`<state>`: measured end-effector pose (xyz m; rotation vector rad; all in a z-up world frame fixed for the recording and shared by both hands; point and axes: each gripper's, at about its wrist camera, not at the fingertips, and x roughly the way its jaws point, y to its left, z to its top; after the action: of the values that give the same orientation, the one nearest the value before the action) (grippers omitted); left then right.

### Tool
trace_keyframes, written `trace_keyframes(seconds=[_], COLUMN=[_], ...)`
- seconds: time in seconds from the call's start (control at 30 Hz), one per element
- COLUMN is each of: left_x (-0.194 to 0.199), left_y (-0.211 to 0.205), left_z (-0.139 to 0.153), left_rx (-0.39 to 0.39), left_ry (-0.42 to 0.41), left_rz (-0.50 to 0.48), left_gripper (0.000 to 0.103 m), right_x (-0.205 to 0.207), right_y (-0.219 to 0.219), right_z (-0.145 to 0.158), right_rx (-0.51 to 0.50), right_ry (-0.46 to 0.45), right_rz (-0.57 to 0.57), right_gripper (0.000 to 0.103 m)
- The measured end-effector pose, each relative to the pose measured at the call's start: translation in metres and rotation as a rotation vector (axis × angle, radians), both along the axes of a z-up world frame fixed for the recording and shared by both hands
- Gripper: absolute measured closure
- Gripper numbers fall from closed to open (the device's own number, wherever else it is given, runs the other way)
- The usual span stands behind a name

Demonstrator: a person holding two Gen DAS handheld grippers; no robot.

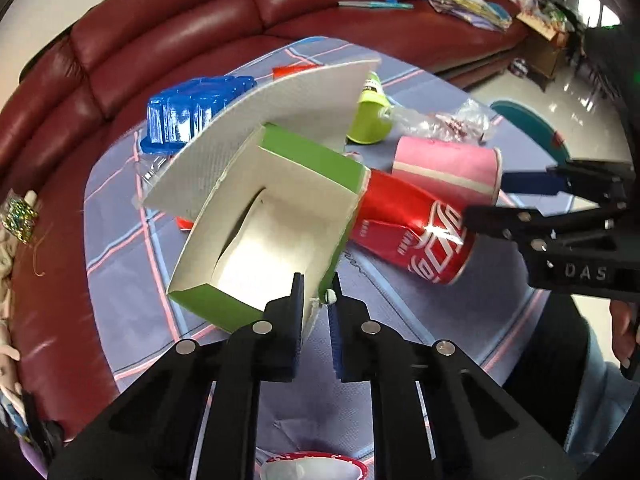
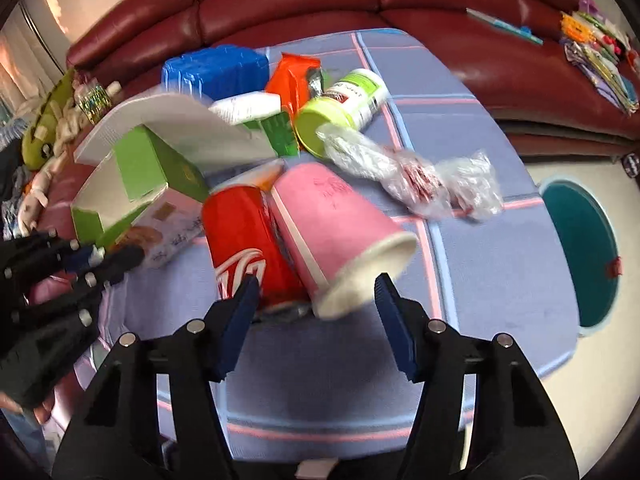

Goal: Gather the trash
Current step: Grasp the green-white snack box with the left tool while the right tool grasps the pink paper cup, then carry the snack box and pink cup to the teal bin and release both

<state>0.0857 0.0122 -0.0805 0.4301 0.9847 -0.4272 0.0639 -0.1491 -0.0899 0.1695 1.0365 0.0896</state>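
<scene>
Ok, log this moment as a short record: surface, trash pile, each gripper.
surface: table with checked blue cloth, red sofa behind
trash: green box, red can, pink cup, green jar, clear bag
left gripper: shut on green box's wall
right gripper: open around pink cup's rim and the can's end

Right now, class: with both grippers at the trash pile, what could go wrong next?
1. The left gripper pinches only the thin wall of the open green carton; it might tear or slip out when lifted.
2. The pink paper cup leans against the red cola can between the right gripper's fingers; closing may catch both or crush the cup.
</scene>
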Motion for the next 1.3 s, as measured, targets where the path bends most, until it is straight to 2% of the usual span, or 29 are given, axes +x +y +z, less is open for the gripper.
trace_keyframes(seconds=[0.03,0.1,0.13,0.17,0.23,0.3,0.33,0.4,0.43,0.47,0.5,0.53,0.57,0.7,0.73,0.77,0.8,0.83,0.93,1.0,1.1,1.13,1.17,1.3], left_x=[0.0,0.002,0.003,0.004,0.002,0.003,0.004,0.004,0.005,0.005,0.005,0.004,0.003,0.002,0.004,0.004,0.005,0.004,0.003,0.005,0.009,0.01,0.01,-0.004], left_y=[-0.002,-0.003,-0.004,-0.005,-0.008,-0.008,-0.009,-0.014,-0.016,-0.016,-0.017,-0.017,-0.017,-0.012,-0.009,-0.008,-0.006,-0.005,-0.005,-0.008,-0.018,-0.019,-0.02,-0.017], left_z=[0.0,0.001,0.001,0.001,-0.001,-0.003,-0.004,-0.004,-0.002,0.0,0.004,0.006,0.006,0.008,0.01,0.011,0.014,0.016,0.016,0.011,0.002,-0.001,-0.003,0.018], left_rx=[0.005,0.008,0.007,0.021,0.059,0.06,0.065,0.109,0.115,0.099,0.062,0.064,0.072,0.009,-0.027,-0.052,-0.076,-0.084,-0.052,-0.021,0.058,0.067,0.062,0.014], left_ry=[-0.003,-0.001,-0.004,-0.011,-0.047,-0.044,-0.04,-0.079,-0.085,-0.065,-0.026,-0.022,-0.023,0.048,0.076,0.094,0.112,0.112,0.095,0.113,0.089,0.096,0.107,0.081], left_rz=[0.001,0.011,0.009,0.023,0.042,0.04,0.039,0.039,0.033,0.02,0.002,0.002,0.001,0.006,0.012,0.015,0.021,0.024,0.041,0.045,0.051,0.056,0.067,0.066], left_gripper=[0.089,0.078,0.056,0.046,0.046,0.046,0.048,0.064,0.081,0.093,0.098,0.101,0.102,0.102,0.102,0.102,0.102,0.102,0.097,0.096,0.089,0.09,0.098,0.102], right_x=[0.003,0.009,0.009,0.008,0.003,0.002,0.0,0.003,0.004,0.005,0.004,0.004,0.003,0.005,0.007,0.009,0.011,0.012,0.006,0.003,-0.004,-0.006,-0.009,-0.024], right_y=[0.0,-0.001,-0.001,-0.002,-0.008,-0.012,-0.014,-0.015,-0.016,-0.017,-0.018,-0.018,-0.019,-0.025,-0.027,-0.027,-0.026,-0.024,-0.018,-0.017,-0.021,-0.023,-0.025,-0.034], right_z=[-0.001,-0.003,-0.002,-0.002,-0.001,-0.004,-0.005,-0.004,-0.004,-0.004,-0.005,-0.006,-0.007,-0.01,-0.01,-0.01,-0.009,-0.009,-0.001,0.004,0.008,0.007,0.008,0.015], right_rx=[0.013,0.043,0.051,0.057,0.078,0.088,0.112,0.131,0.139,0.157,0.174,0.188,0.196,0.223,0.231,0.23,0.233,0.242,0.214,0.21,0.23,0.237,0.243,0.262], right_ry=[-0.005,0.003,0.007,0.01,0.0,0.005,-0.005,-0.011,-0.01,-0.01,-0.009,-0.006,-0.008,-0.025,-0.041,-0.054,-0.057,-0.051,-0.073,-0.08,-0.086,-0.084,-0.084,-0.102], right_rz=[0.0,-0.001,-0.002,-0.005,-0.014,-0.014,-0.016,-0.019,-0.02,-0.019,-0.016,-0.015,-0.017,-0.029,-0.031,-0.031,-0.023,-0.018,-0.008,-0.001,0.002,-0.001,-0.004,-0.01], right_gripper=[0.045,0.045,0.045,0.045,0.045,0.05,0.058,0.064,0.064,0.064,0.064,0.064,0.064,0.064,0.068,0.079,0.096,0.099,0.1,0.1,0.1,0.1,0.1,0.1])
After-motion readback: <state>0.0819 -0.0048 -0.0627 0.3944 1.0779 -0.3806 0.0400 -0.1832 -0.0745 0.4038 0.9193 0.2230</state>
